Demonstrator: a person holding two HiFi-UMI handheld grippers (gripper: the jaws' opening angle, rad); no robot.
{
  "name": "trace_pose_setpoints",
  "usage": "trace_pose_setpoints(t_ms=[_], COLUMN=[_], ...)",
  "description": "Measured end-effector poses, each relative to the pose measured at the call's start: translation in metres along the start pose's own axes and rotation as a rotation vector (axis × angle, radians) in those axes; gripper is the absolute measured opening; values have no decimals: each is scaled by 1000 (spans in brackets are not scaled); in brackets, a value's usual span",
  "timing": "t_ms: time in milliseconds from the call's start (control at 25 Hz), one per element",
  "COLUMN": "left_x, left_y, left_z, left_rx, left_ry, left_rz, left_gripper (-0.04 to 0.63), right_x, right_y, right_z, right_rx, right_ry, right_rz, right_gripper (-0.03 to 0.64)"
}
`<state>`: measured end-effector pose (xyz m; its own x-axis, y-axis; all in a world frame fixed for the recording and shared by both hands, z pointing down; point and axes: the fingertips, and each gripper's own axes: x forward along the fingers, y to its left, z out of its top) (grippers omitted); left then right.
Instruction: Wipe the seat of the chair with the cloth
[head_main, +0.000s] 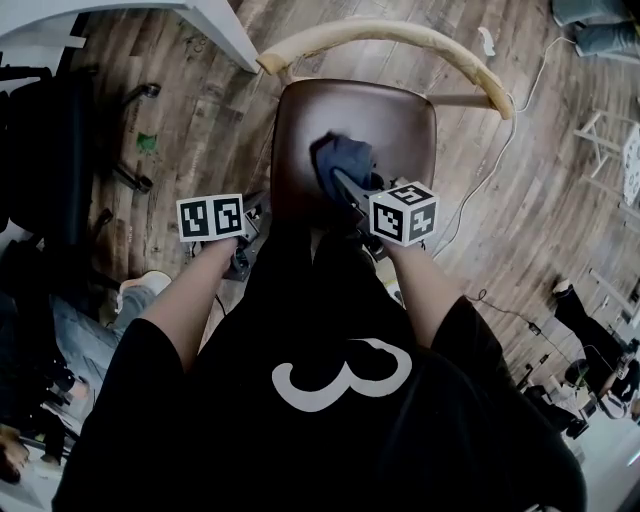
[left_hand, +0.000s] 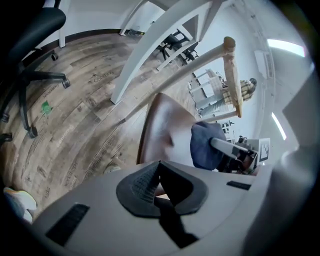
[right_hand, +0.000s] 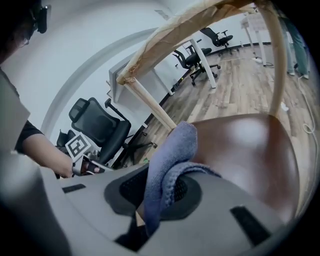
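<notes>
Blue cloth (head_main: 345, 160); brown seat (head_main: 400, 120); black-white marker cubes (head_main: 403, 212).

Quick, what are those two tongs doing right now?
Left tongs: closed, empty.
Right tongs: closed on the blue cloth.

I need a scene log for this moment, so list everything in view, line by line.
chair: one, brown seat, pale curved wooden backrest, centre
cloth: one, blue-grey, over the seat's near half
office chairs: several, black, left and background
table: one, white, top left
floor: brown wood planks
bystander's leg: blue jeans, lower left
left gripper: grey, shut, empty, off the seat's near left corner
right gripper: grey, shut on the cloth, over the seat
</notes>
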<state>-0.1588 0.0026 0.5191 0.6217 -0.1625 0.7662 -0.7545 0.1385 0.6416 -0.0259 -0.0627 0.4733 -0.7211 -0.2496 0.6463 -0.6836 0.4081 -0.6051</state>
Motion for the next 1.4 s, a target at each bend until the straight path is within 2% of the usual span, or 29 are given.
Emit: trace_pose_setpoints(t_ms=[120,320,440,560,800,1120,1400], left_x=[1,-5,-4,-4,1,11,8], left_y=[20,55,70,81,91,90,96], left_z=[6,10,6,2,0,0,-4], left_rx=[-11,-76,-111,-105,-159,-146,-141], left_ry=[-5,-53,-42,-17,-27,-16,-4], left_rz=[12,45,47,51,51,21,30], left_gripper=[14,14,14,14,14,14,14], right_x=[21,54,71,90,113,136,140], right_y=[7,21,25,27,18,-2,-24], right_z=[22,57,75,82,76,69,64], right_rx=[-7,47,39,30,-26,-126,-132], right_ry=[-47,-122,-160,-184,-151,-78,-37], right_rz=[11,62,72,72,26,-58,-171], right_gripper=[43,44,44,43,43,44,44])
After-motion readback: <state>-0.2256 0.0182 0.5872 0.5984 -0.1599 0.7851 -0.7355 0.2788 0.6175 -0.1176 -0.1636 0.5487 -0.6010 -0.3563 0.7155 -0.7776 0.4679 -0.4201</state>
